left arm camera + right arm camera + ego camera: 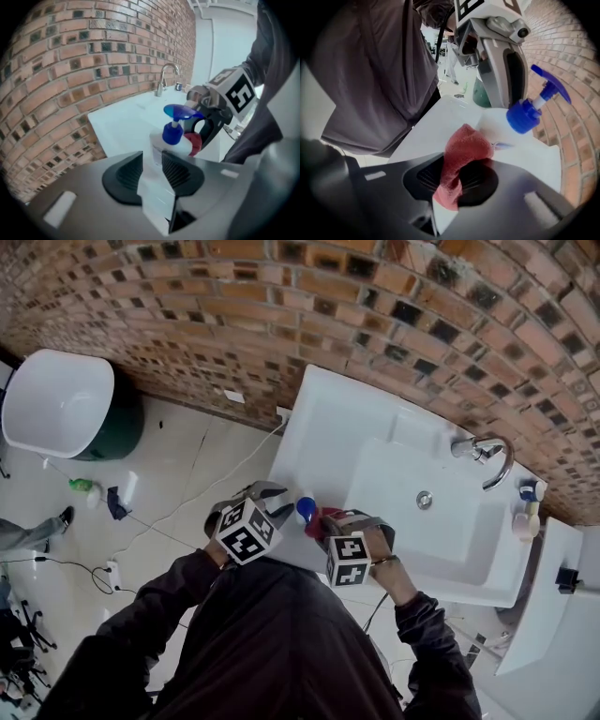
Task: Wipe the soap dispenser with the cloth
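The soap dispenser (306,510), a white bottle with a blue pump, stands on the left rim of the white sink (328,418). My left gripper (281,502) has its jaws on either side of the bottle's body. In the left gripper view both pads (131,174) sit against the white bottle (157,150), below the blue pump (180,112). My right gripper (330,523) is shut on a red cloth (317,527) just right of the bottle. In the right gripper view the cloth (464,147) bulges from the jaws close to the dispenser (524,115). The same cloth (193,143) shows behind the bottle.
The chrome tap (487,456) and the drain (424,499) lie to the right in the basin. Small bottles (525,507) stand at the sink's far right corner. A brick wall (375,306) backs the sink. A white-lidded green bin (66,404) and cables (141,521) are on the floor.
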Motion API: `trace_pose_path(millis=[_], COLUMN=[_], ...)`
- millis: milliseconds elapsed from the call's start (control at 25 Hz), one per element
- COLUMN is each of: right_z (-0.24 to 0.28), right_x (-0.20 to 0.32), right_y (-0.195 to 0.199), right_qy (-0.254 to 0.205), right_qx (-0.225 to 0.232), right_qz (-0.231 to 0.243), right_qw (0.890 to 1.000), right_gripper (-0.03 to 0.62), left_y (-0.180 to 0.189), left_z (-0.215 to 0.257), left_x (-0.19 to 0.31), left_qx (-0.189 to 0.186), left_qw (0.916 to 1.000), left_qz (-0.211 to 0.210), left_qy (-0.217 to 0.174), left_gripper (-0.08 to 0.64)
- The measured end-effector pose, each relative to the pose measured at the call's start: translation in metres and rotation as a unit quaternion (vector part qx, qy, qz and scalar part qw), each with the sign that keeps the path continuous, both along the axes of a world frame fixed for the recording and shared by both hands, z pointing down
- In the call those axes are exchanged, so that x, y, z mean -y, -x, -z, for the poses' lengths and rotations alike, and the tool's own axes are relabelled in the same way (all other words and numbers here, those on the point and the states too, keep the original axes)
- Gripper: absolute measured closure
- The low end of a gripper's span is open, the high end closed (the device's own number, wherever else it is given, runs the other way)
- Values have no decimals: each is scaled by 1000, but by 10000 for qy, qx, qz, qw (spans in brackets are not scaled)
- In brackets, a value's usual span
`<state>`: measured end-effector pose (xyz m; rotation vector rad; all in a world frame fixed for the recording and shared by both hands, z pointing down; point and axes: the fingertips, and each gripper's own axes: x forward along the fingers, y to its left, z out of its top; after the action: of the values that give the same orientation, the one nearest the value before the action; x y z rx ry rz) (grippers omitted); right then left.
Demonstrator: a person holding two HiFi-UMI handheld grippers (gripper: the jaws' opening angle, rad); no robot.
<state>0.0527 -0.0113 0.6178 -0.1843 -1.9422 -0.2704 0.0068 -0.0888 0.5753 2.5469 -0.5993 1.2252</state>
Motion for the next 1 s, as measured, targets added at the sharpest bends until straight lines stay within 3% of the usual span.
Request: trace_pose_path(millis=[160, 240, 280, 320, 400, 440, 480, 520, 560, 600, 760, 920, 1000], right_z=[9, 25, 37, 50, 81, 95, 105, 110, 109, 103, 64, 33, 13], right_x=[-1, 9, 18, 28, 49, 58, 65, 71, 75, 78, 74, 68, 65], right_y=[0, -7, -10, -13, -17, -17, -17, -16, -16, -16, -8, 1, 3], right_qy=[432, 829, 1130, 1502, 2302, 2652, 2929, 3114, 3207, 3233, 3288, 3511, 3447], right_qx=[304, 780, 1187, 1686, 2766, 3221, 3546, 3725, 3769, 3707, 3173, 2898, 2595], right_qz=[-861, -1746, -2297, -2846, -3656, -3868, -3989, -4073, -4154, -4236, -4365, -4558, -4636], right_qw=[9949, 9780, 9594, 9317, 8584, 8224, 7933, 7736, 7632, 7607, 7751, 7648, 7739], right_gripper=[524, 523, 523, 523, 523, 524, 525, 524, 524, 524, 523, 523, 524], left_y=[3, 5, 4, 3, -2, -6, -9, -12, -14, -16, -23, -20, -19], left_z=[-1, 7, 13, 20, 30, 32, 33, 33, 32, 31, 29, 28, 28], left_x=[-1, -6, -9, -13, -19, -22, -25, -26, -27, -28, -29, -26, -25], left_qx=[-70, -271, -405, -535, -730, -791, -836, -873, -900, -914, -902, -818, -792], left_qw=[9999, 9993, 9987, 9980, 9966, 9961, 9956, 9951, 9947, 9943, 9940, 9950, 9953], left_qz=[84, 170, 173, 149, 87, 63, 45, 38, 38, 36, -29, -14, -13], left_qy=[85, 191, 251, 299, 366, 390, 419, 458, 501, 542, 619, 565, 563], left_gripper=[428, 428, 427, 425, 412, 402, 396, 391, 387, 383, 380, 374, 374])
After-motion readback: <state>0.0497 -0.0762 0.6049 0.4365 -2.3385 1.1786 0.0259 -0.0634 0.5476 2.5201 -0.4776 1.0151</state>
